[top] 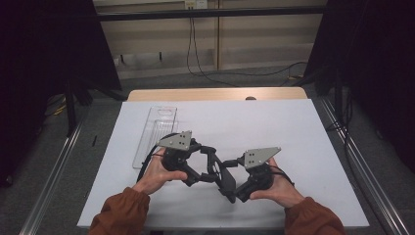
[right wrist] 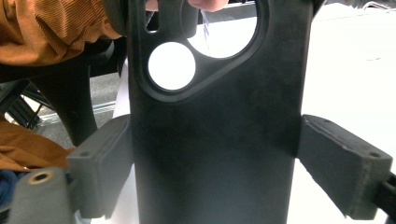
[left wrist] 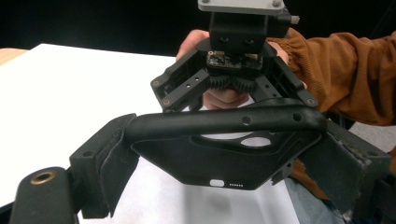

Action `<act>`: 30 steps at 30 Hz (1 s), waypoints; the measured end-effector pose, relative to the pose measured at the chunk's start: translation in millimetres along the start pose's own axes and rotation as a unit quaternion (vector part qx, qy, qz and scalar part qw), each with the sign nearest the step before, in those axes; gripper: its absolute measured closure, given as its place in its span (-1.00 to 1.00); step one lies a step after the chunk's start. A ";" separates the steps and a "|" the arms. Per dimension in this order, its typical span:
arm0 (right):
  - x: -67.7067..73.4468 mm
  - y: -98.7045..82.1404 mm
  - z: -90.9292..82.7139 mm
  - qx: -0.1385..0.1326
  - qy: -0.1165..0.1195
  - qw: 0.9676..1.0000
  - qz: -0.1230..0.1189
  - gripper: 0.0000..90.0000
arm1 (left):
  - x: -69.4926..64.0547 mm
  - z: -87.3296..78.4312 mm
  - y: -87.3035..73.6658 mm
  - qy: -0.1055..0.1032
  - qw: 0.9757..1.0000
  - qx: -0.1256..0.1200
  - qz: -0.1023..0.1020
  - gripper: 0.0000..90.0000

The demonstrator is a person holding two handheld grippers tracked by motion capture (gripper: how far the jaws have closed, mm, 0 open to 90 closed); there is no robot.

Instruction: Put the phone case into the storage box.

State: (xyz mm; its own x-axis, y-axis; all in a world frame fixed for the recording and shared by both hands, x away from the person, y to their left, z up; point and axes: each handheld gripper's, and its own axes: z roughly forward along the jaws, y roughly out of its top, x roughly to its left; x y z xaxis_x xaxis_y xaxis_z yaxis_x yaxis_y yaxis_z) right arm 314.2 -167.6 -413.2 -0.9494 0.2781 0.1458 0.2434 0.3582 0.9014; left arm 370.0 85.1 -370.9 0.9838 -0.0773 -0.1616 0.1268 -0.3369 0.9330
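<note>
Phone case: black, matte, faintly grainy, held off the white table cover between both grippers, at about 6 o'clock on the table, near the front edge.

Hidden or unclear:
- Top and bottom ends of case cut off in right gripper view; only one rim and the inner face visible in left gripper view.
- From the high view, case merges with the dark gripper bodies; outline hard to trace.
- Left hand and right hand partly covered by the grey plates.

Grips:
- Left gripper clamped across the case, pads on opposite ends, jaws set wide.
- Right gripper closed on the case's long sides, both pads against the edges, jaws likewise wide.

Materials and shapes:
- Case flat, with rounded corners, one round hole and a larger rounded cut-out beside it, small slot near one end.
- Pads dark, soft-looking, frayed on the left gripper.
- Clear plastic tray, long and narrow, lying at 10 o'clock.

Room:
- Cover bare from 12 to 3 o'clock; bare wooden tabletop beyond its far edge.
- Tray well apart from the case.
</note>
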 end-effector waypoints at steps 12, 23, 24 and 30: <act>-3.6 2.1 -9.7 -0.040 -0.055 0.997 0.022 -1.00 | 3.1 -13.3 3.5 0.053 0.998 -0.005 -0.014 -0.68; -5.5 0.0 -18.7 -0.060 -0.097 0.993 0.035 -0.97 | 4.7 -19.2 4.0 0.091 0.996 -0.001 -0.027 -0.68; -6.2 -0.4 -19.7 -0.061 -0.101 0.992 0.038 -0.97 | 5.0 -19.5 3.9 0.094 0.995 0.000 -0.029 -0.68; -8.5 -1.2 -25.6 -0.070 -0.132 0.988 0.049 -0.98 | 6.5 -22.9 3.7 0.111 0.993 0.001 -0.037 -0.68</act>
State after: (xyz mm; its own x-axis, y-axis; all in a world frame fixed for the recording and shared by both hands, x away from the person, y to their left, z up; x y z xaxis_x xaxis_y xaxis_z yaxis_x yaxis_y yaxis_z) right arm 317.0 -193.2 -405.1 -0.8332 0.5348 0.1409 0.2848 0.1965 0.9383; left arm 379.7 104.9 -361.1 0.9755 0.1561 -0.1553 0.2002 -0.3351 0.9207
